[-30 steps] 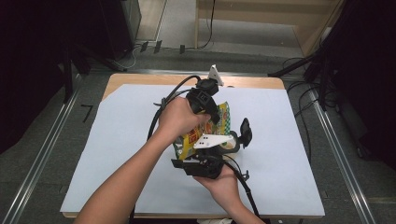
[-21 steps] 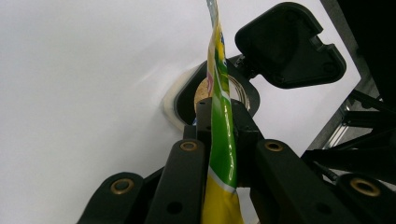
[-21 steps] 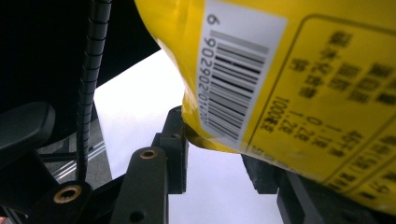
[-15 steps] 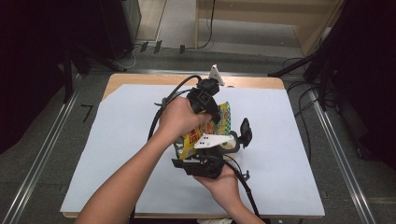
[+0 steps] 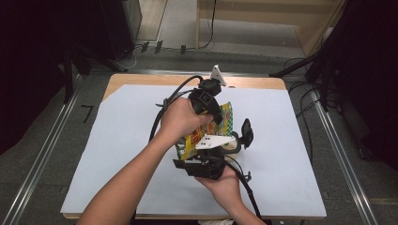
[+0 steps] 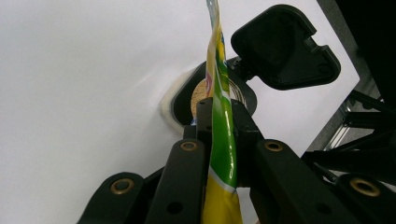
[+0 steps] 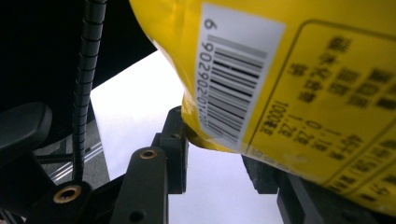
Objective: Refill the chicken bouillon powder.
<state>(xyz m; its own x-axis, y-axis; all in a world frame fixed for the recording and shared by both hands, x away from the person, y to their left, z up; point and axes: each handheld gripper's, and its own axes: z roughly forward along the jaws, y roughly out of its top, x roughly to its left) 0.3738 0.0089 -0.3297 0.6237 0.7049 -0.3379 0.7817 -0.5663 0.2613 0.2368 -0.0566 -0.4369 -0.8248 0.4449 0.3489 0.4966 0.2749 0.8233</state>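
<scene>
Both grippers hold one yellow snack bag (image 5: 224, 123) over the middle of the big white table sheet (image 5: 117, 140). Biggest of all is that sheet, which covers most of the wooden table (image 5: 141, 78); a strip of wood peeks out at the 12 o'clock edge.

Next comes the left gripper (image 5: 209, 96). It sits at about 12 o'clock from the bag, with the person's left hand (image 5: 180, 119) wrapped around it. In the left gripper view its two black jaws are squeezed tight together on the thin flat edge of the bag (image 6: 222, 140), which stands up straight between them.

Then the right gripper (image 5: 202, 165). It is at 6 o'clock from the bag, held from below by the right hand (image 5: 227, 185). In the right gripper view its jaws sit on either side of the bag's bottom corner (image 7: 299, 93), where you can see a white barcode label (image 7: 233, 74). The jaws are partly apart with the fat corner pinched between them.

Smallest is a round black container (image 6: 187, 100) with something tan inside and its black lid (image 6: 285, 46) flipped open. It rests on the sheet just past the bag, at about 3 o'clock from it in the high view (image 5: 244, 133).
</scene>
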